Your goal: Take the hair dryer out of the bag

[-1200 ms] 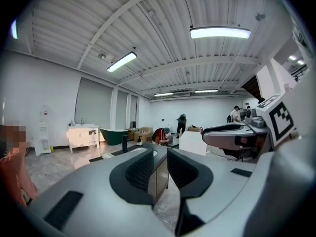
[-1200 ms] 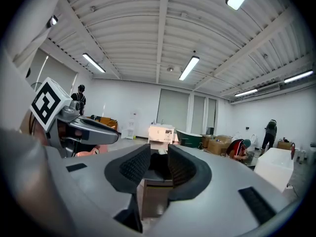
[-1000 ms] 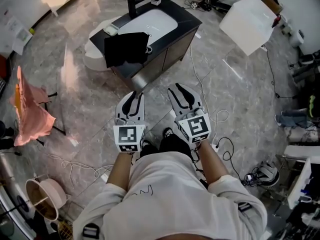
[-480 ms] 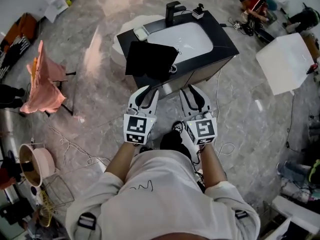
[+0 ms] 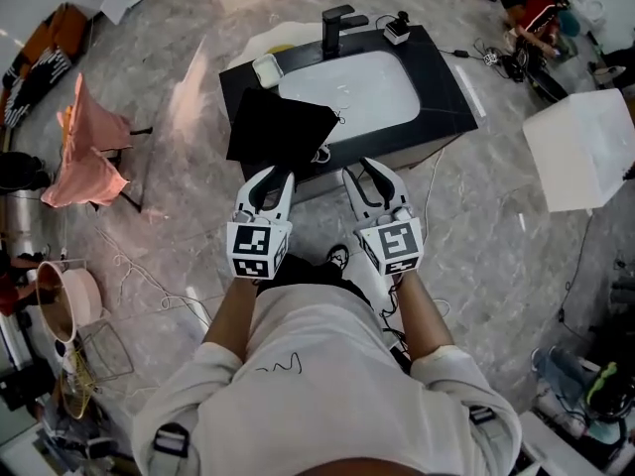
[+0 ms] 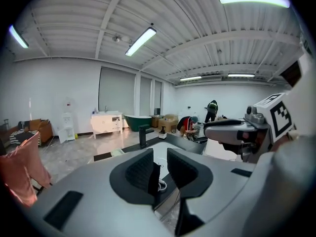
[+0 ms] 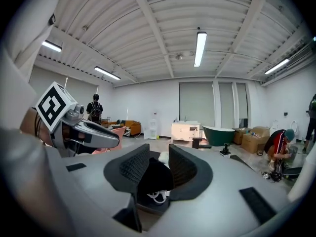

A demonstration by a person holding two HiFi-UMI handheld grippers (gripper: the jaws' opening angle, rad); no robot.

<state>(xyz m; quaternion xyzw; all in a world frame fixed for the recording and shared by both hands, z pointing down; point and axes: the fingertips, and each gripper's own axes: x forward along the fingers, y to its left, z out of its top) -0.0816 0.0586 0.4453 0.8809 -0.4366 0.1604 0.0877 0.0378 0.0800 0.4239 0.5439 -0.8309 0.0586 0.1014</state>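
Note:
A black bag [image 5: 278, 127] lies on the left part of a black vanity counter [image 5: 448, 89], beside its white sink [image 5: 357, 89]. A loop of white cord [image 5: 322, 153] shows at the bag's near edge; the hair dryer itself is hidden. My left gripper [image 5: 272, 177] hovers just short of the counter's front edge, below the bag, open and empty. To its right my right gripper [image 5: 365, 170] is level with it, also open and empty. In the left gripper view the bag [image 6: 153, 177] shows beyond the left gripper [image 6: 160, 167]. The right gripper [image 7: 158, 164] frames the bag [image 7: 155, 176] and cord [image 7: 158, 196].
A black faucet [image 5: 337, 18], a small white dish [image 5: 265, 69] and a small black-and-white device [image 5: 398, 30] stand along the counter's back. A pink cloth on a stand [image 5: 89, 152] is at the left, a white box [image 5: 585, 147] at the right. Cables run across the floor.
The person has walked up to the vanity. Both grippers, first well back over the floor, now reach its front edge near the bag. Their jaws look unchanged.

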